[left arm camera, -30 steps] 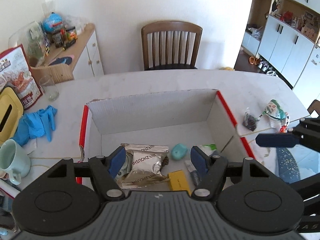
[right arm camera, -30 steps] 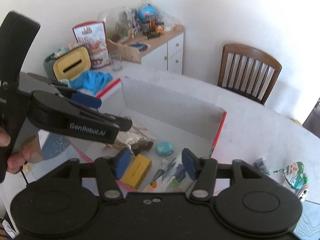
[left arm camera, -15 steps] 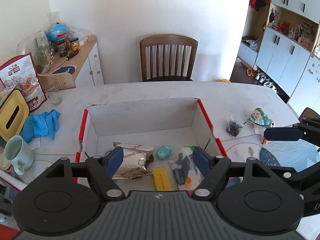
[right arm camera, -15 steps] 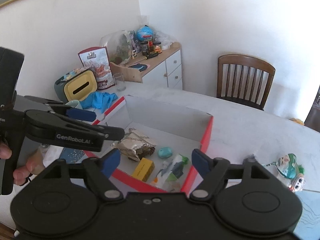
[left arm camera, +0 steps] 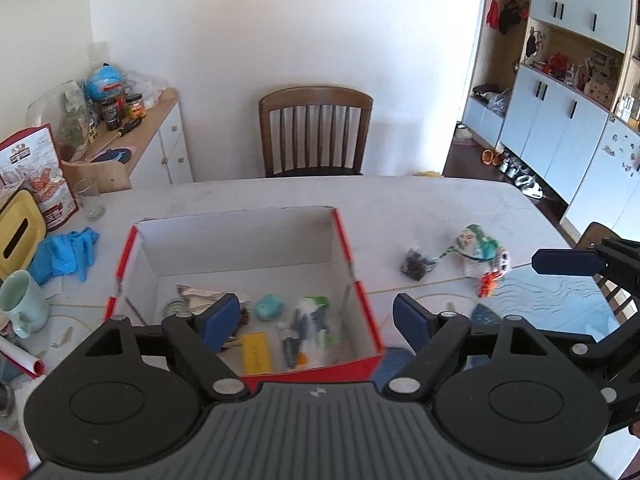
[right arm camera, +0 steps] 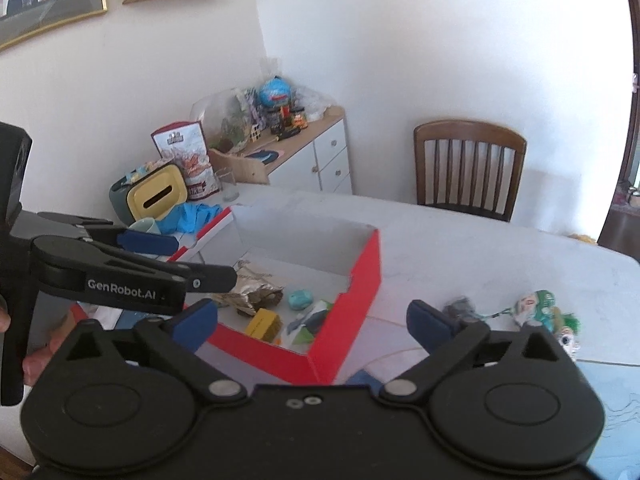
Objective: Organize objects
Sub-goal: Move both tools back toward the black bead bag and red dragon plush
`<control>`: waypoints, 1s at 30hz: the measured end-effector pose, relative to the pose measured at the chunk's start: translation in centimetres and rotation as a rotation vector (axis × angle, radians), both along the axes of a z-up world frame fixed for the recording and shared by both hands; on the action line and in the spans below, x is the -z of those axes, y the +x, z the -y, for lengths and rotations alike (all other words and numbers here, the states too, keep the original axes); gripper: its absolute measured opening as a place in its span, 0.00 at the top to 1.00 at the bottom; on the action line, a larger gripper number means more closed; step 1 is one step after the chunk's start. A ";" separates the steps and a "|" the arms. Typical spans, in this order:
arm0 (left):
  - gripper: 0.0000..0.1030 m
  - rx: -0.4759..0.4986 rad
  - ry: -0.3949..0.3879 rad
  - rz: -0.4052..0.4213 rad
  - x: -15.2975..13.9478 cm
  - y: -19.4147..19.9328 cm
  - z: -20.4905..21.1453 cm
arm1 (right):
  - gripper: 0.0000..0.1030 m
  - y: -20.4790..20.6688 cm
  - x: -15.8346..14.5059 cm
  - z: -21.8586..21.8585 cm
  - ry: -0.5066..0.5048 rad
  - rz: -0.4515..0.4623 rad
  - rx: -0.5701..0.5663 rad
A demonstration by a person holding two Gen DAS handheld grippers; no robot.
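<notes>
A red-sided cardboard box [left arm camera: 347,254] [right arm camera: 362,276] stands open on the white table. Inside lie a silver packet [left arm camera: 196,294], a teal lump [left arm camera: 269,307], a yellow carton [left arm camera: 256,352] and a green-white pouch [left arm camera: 310,326]. My left gripper [left arm camera: 316,320] hovers over the box's near edge, its jaws opening with nothing between them. My right gripper [right arm camera: 312,320] hangs above the box's near right corner, jaws also opening and empty. To the right of the box lie a small dark bag [left arm camera: 416,266] and a green-haired doll [left arm camera: 480,246] [right arm camera: 540,308].
At the left are a pale green mug [left arm camera: 20,304], blue gloves [left arm camera: 64,254], a yellow tissue box [left arm camera: 18,236] and a glass [left arm camera: 90,200]. A wooden chair [left arm camera: 316,132] stands behind the table, beside a cluttered sideboard [left arm camera: 152,136]. A blue mat [left arm camera: 548,300] covers the right.
Both grippers have pulled back and risen from the box, which now looks smaller and farther off. Both pairs of jaws have widened, the right one the most.
</notes>
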State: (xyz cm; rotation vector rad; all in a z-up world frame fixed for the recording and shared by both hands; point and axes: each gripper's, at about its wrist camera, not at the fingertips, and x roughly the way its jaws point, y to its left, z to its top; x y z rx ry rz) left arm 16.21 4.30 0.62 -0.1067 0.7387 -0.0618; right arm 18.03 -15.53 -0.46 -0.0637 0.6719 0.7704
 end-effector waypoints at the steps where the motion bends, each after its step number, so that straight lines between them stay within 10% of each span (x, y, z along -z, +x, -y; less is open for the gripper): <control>1: 0.18 0.001 0.000 0.002 -0.1 0.0 0.6 | 0.01 0.0 0.0 0.6 0.004 0.002 -0.001; 30: 0.01 0.060 -0.015 0.021 5.0 6.7 15.0 | 0.01 6.7 5.7 17.6 -0.062 -0.034 0.189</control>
